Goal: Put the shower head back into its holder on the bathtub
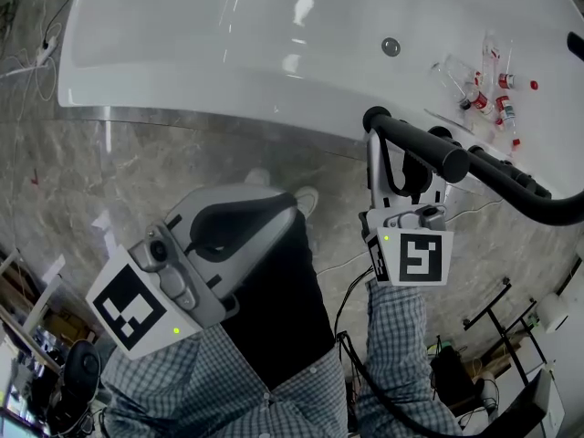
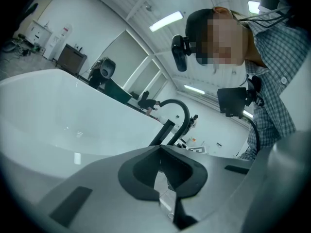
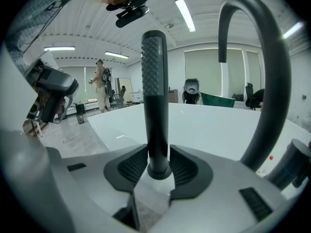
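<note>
Shower head (image 3: pixel 154 96) is pinched near its collared lower end in my right gripper (image 3: pixel 158 158), with the ribbed pads closed on the black stem from both sides. Its long axis rises out of the jaws, textured end uppermost. In the head view it leans a little toward me and to the right. It hangs over the near rim of the bathtub (image 1: pixel 182 85) and is not yet seated in anything.

Just to its right arches the black faucet (image 3: pixel 272 81), and low beside the faucet's foot a grey fitting (image 3: pixel 293 165) sits on the rim. I judge the holder to be among those fittings, though I cannot pick out its socket for certain. That puts the target to the right of the collar and below it. The move turns on keeping the stem upright while the collar end goes down and rightward, clear of the arch.

My left gripper (image 2: pixel 159 153) is on the near left, well apart from the fittings, its jaw tips pressed together on nothing. The right hand is much the nearer. Small bottles (image 1: pixel 488 89) lie inside the tub, far right.
</note>
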Tool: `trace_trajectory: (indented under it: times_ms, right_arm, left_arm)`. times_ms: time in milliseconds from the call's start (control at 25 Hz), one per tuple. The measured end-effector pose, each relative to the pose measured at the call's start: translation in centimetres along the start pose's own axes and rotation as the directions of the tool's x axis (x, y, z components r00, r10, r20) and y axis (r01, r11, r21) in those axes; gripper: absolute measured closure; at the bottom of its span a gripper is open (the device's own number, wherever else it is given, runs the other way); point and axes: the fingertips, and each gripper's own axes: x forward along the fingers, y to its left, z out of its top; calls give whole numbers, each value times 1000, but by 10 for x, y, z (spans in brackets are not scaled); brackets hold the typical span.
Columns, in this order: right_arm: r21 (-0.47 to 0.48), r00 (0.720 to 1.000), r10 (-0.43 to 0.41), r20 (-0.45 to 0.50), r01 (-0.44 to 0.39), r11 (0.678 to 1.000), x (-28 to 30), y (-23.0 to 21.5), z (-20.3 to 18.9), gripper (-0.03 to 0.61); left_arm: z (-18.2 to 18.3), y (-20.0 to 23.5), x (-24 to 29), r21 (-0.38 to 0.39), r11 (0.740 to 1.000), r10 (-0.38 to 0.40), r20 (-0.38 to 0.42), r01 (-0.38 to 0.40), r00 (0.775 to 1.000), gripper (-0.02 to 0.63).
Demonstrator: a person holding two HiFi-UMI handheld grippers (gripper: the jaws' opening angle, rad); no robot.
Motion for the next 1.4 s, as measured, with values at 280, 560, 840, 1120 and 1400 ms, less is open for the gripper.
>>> trace_trajectory:
  times_ms: [280,560,840,1120,1400]
  right_arm:
    - [45,1000,6,-29,-5,999,-5,-1,-10,453]
    - [67,998,8,-63,-3,998,-16,-3,-17,439]
    - [116,998,-9,-64,16,993,-46,-5,-3,462]
    - [173,999,-28,-40,35,984,-86,-5,43,548]
    - [225,999,-22,31,15,974,-131,1,112,552]
  left_arm:
    - [-9,-4,10,-4,1000,-15,-24,15,1000,606]
    - [-13,-11,17,-1,1000,-30,-39,30,999,606]
    - [7,-27,23,30,998,-55,-25,56,998,606]
    - [37,-56,17,90,993,-79,-31,82,996,606]
    - [74,-108,14,140,984,-109,-34,113,993,606]
